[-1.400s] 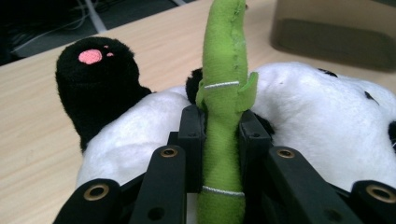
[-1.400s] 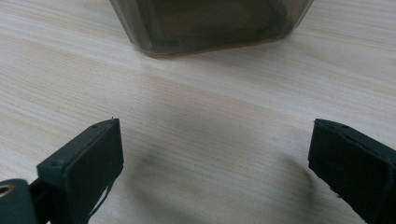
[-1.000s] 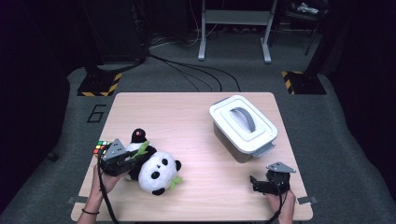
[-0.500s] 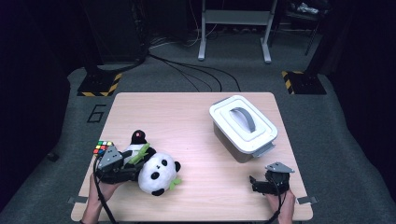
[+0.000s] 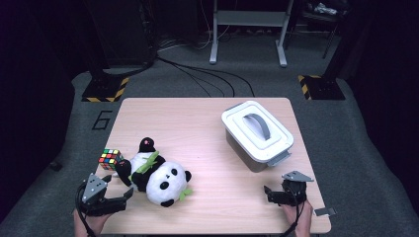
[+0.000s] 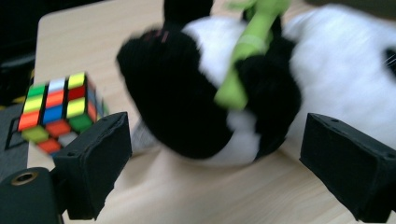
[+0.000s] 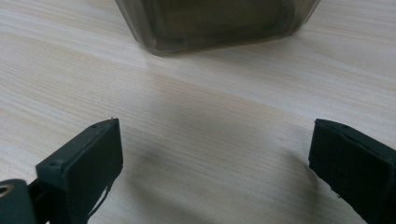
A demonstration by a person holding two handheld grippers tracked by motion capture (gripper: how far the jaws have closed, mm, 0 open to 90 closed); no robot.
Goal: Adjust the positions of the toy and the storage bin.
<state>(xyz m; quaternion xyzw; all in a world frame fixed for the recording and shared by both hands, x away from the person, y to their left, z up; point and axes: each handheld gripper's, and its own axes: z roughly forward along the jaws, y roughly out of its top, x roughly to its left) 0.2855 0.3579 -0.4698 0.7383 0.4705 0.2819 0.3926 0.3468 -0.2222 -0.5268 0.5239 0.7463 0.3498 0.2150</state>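
Observation:
A black-and-white panda plush holding a green bamboo stalk lies on its back at the near left of the wooden table. In the left gripper view its black limb and green stalk lie just ahead. My left gripper sits below and left of the panda, near the front edge. Its jaws have just been opening; they stand wide with only bare table between them. My right gripper rests open at the near right, over bare wood.
A colourful puzzle cube stands left of the panda. A grey box with a white handled lid sits at the right, its lower wall ahead of the right gripper. Stands and cables lie on the floor beyond.
The left gripper has let go of the panda, opened, and drawn back toward the near left edge. The panda has stayed where it lay. The right gripper has not moved.

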